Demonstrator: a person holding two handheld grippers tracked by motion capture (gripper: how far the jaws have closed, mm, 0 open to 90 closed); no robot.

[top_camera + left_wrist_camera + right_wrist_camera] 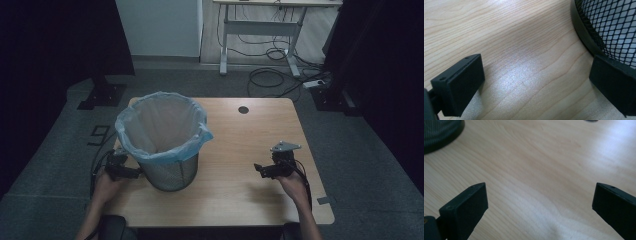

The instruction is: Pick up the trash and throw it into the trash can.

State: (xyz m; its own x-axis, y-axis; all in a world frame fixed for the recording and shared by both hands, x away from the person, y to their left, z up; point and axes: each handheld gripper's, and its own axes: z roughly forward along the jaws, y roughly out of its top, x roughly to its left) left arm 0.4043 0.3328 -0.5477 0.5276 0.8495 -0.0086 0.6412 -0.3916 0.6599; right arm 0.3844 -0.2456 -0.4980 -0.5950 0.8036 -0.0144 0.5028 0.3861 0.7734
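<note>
A black wire-mesh waste bin (pixel 170 165) with a pale blue bag (pixel 161 127) folded over its rim stands on the left half of the wooden table (pixel 240 140). My left gripper (pixel 131 172) sits low at the bin's left side, open, with nothing between its jaws; in the left gripper view (pixel 536 82) its right jaw lies against the bin's base (pixel 584 32). My right gripper (pixel 261 170) hovers over the right part of the table, open and empty (pixel 540 205), pointing toward the bin (pixel 441 135).
A dark round cable hole (pixel 243 109) sits near the table's far edge. Beyond the table are a white desk frame (pixel 260 30), loose cables on the floor (pixel 280 75) and black stands (pixel 102 92) at both sides.
</note>
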